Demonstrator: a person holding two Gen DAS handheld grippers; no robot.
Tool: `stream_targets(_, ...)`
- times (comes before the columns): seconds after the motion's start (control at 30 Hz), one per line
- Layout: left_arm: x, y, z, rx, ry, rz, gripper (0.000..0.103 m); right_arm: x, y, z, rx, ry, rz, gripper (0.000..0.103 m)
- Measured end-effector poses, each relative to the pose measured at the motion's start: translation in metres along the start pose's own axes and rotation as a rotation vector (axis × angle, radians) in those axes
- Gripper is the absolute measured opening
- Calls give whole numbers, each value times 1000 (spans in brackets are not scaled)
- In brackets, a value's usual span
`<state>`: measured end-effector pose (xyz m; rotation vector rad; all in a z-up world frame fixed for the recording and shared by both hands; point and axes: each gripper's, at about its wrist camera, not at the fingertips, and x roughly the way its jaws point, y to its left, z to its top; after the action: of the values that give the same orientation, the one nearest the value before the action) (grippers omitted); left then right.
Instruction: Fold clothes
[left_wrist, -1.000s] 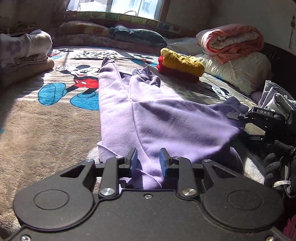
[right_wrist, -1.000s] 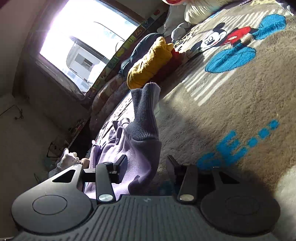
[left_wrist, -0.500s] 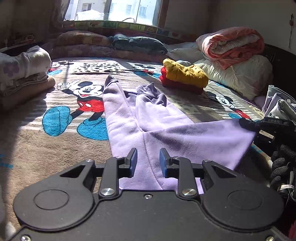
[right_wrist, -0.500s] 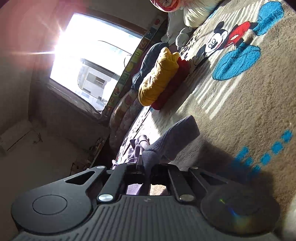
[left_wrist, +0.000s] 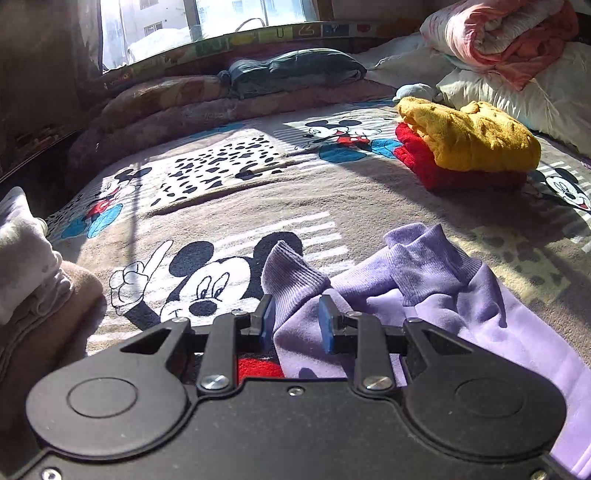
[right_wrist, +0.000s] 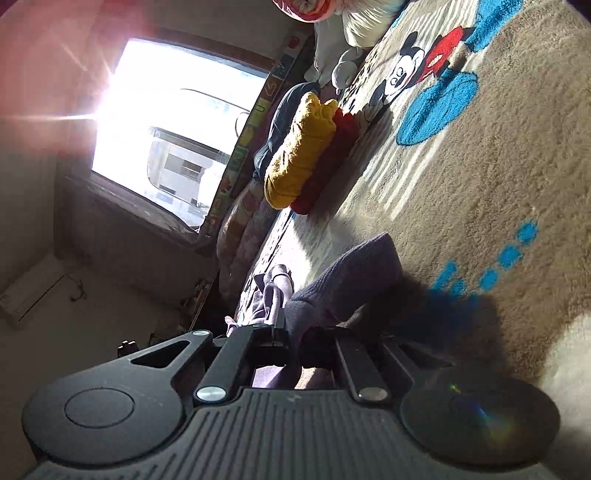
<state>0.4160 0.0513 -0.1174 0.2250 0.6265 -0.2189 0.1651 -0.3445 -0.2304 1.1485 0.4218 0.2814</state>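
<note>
Left wrist view. The left tool (left_wrist: 295, 324) sits low over a tan plush cartoon-mouse blanket (left_wrist: 236, 206) covering the bed. Its blue-padded fingers (left_wrist: 266, 322) stand apart, with a gap to the fabric on each side, so the tool is open around a ribbed cuff (left_wrist: 291, 275) of the lilac fleece sweatshirt (left_wrist: 480, 325). The sweatshirt lies on the blanket and runs off to the lower right, where the frame cuts it off; a second ribbed end (left_wrist: 432, 266) rises beside the cuff. Farther back rests a folded mustard-yellow knit (left_wrist: 469, 138) stacked on a folded red knit (left_wrist: 436, 168). The tool body hides the near blanket.

Right wrist view. The camera is rolled, so the bed tilts. The right tool (right_wrist: 295, 338) is closed on a dark, shadowed ribbed sleeve cuff (right_wrist: 354, 277) of the same sweatshirt; the pinch point itself is hard to make out in shadow. Window glare washes out the upper left.
</note>
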Motion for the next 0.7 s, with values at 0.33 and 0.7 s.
stream_targets(0.33, 27, 5, 5, 87, 66, -186, 25, 17, -7, -6, -13, 46, -47, 7)
stream_targets(0.7, 76, -12, 7, 96, 105, -23, 21, 19, -6, -7, -35, 46, -64, 7)
